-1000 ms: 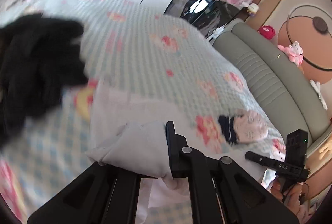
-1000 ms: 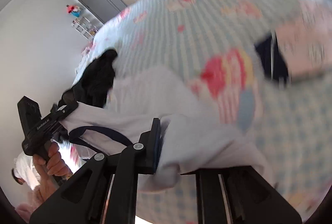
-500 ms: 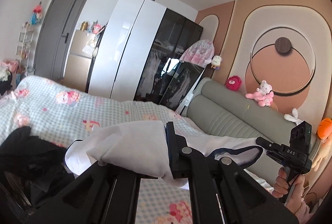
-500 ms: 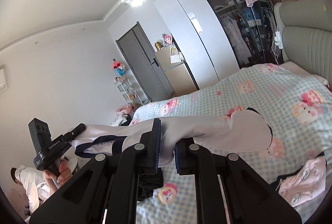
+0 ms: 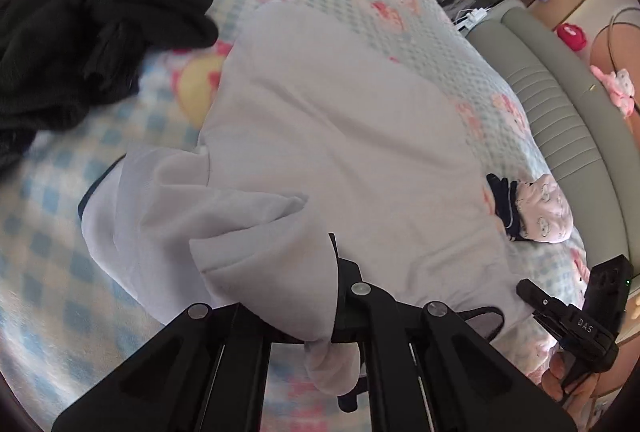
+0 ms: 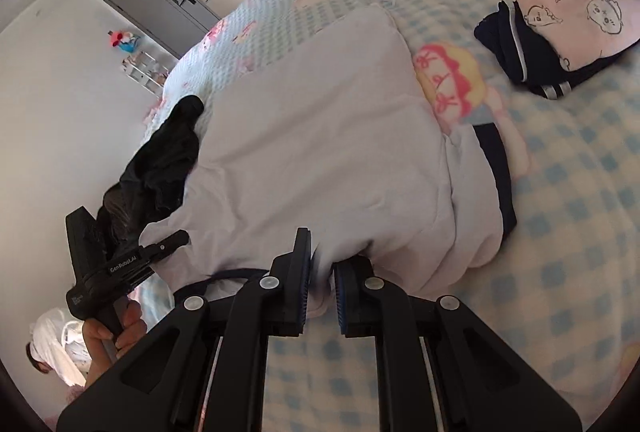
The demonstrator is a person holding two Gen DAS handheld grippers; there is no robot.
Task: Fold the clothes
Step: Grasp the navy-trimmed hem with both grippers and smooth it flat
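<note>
A white garment (image 5: 340, 120) with navy trim lies spread over the checked bed sheet (image 5: 48, 272), its far part flat and its near edge bunched. My left gripper (image 5: 320, 268) is shut on a thick fold of that near edge, and the cloth hides one finger. In the right wrist view the same white garment (image 6: 320, 120) runs away from my right gripper (image 6: 320, 268), whose blue pads pinch its hem. Each gripper shows in the other's view: the right gripper (image 5: 528, 290) at the lower right, the left gripper (image 6: 180, 237) at the lower left.
A pile of black clothes (image 5: 88, 24) lies just left of the white garment, also seen as black clothes (image 6: 168, 160). Folded pink and navy garments (image 6: 560, 24) sit to the right. A grey padded headboard (image 5: 560, 104) borders the bed. A person in white (image 6: 52, 348) is low at the left.
Half a second ago both grippers held the garment up in the air, stretched between them. Both have come down, and the garment now lies spread on the bed.
</note>
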